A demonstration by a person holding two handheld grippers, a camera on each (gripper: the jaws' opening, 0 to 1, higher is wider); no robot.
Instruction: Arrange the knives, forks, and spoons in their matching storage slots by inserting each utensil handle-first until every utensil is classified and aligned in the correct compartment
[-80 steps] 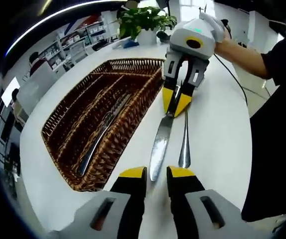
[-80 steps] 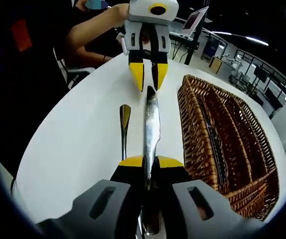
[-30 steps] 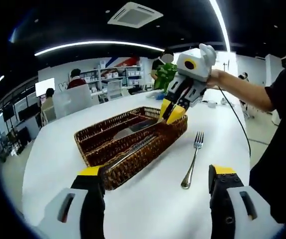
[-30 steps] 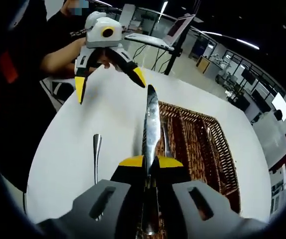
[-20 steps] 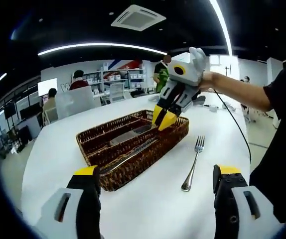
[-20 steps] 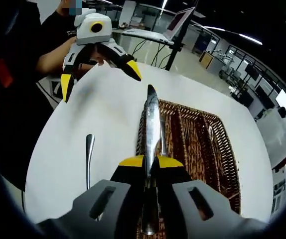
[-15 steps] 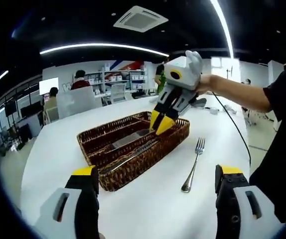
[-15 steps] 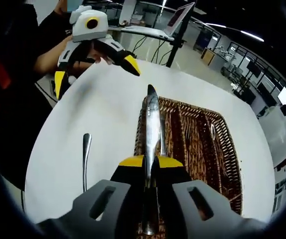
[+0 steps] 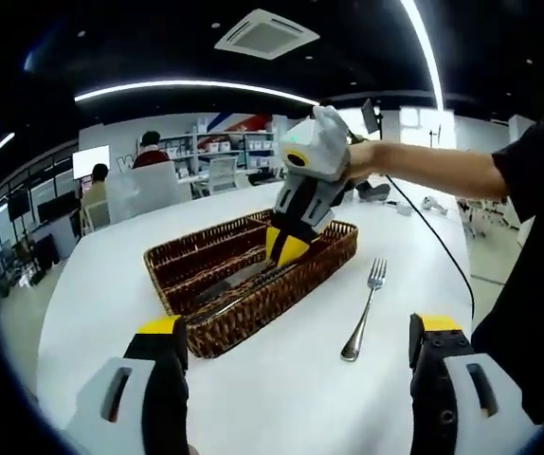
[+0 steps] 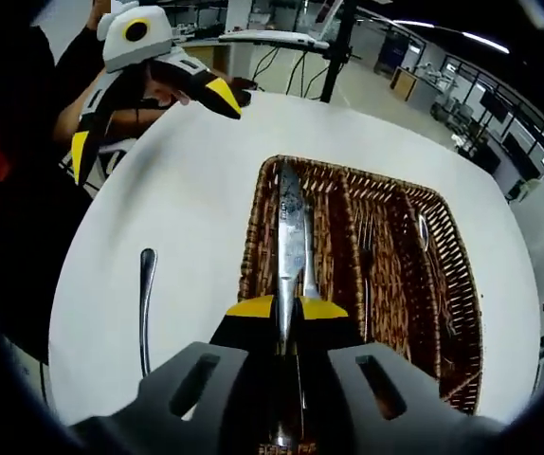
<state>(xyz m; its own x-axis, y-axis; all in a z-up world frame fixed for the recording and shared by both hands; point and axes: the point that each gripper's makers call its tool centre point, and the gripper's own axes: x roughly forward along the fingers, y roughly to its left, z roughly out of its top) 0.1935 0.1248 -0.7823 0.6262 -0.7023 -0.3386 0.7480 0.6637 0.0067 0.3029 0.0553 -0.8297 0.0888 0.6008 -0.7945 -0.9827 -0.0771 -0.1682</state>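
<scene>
We see our right gripper point(image 10: 287, 307) with its fingers pinching a knife point(image 10: 291, 248), the blade lying along the leftmost slot of the wicker tray point(image 10: 462, 313), pointing to 12 o'clock. In the left gripper view, our left gripper point(image 9: 296, 327) has its fingers spread wide above the white worktop point(image 9: 281, 389). A fork point(image 9: 364, 308) lies on the worktop at 3 o'clock of the tray, apart from it.
</scene>
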